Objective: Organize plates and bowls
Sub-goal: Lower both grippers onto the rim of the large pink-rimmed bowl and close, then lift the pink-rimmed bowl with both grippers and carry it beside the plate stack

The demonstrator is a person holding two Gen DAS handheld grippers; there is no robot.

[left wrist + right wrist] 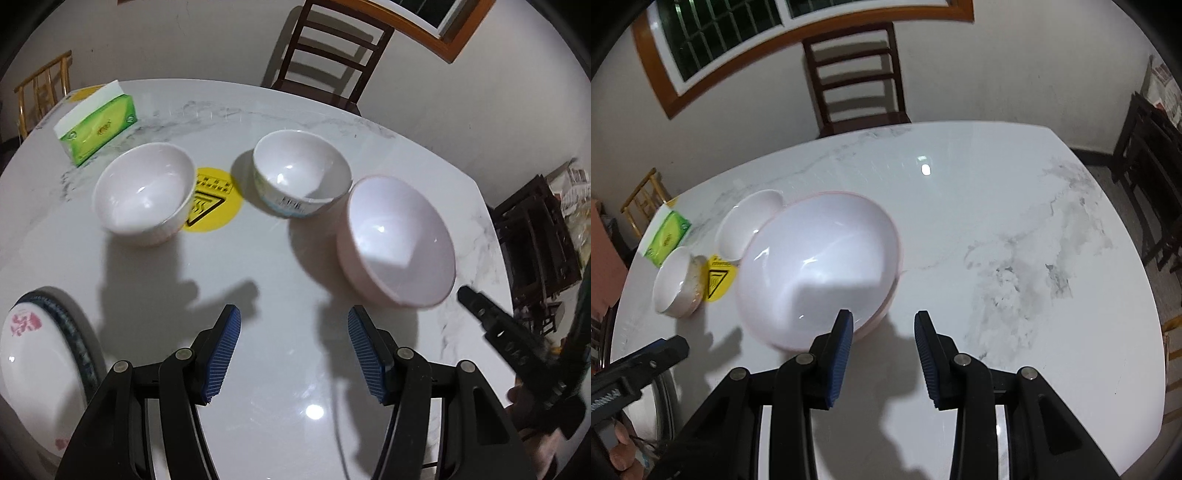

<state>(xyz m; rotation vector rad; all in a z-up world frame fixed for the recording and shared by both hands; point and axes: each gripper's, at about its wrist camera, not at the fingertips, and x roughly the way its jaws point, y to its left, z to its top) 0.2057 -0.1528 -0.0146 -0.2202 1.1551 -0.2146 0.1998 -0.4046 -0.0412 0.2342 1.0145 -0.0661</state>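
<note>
At the far left edge of the marble table (pixel 280 369) lies a white plate (pixel 33 354) with red flowers and a dark rim. Beyond it stands a green tissue box (pixel 98 127), then a white bowl (pixel 144 194) beside a round yellow sticker (pixel 218 206), a smaller labelled bowl (pixel 301 173), and a large pink bowl (pixel 397 242) furthest right. The left gripper (pixel 293 325) hangs over bare tabletop, jaws parted and empty. The right gripper (pixel 882 319) is also parted and empty, its left finger overlapping the pink bowl's near rim.

Overhead glare, hard shadows, fisheye edges, blur
</note>
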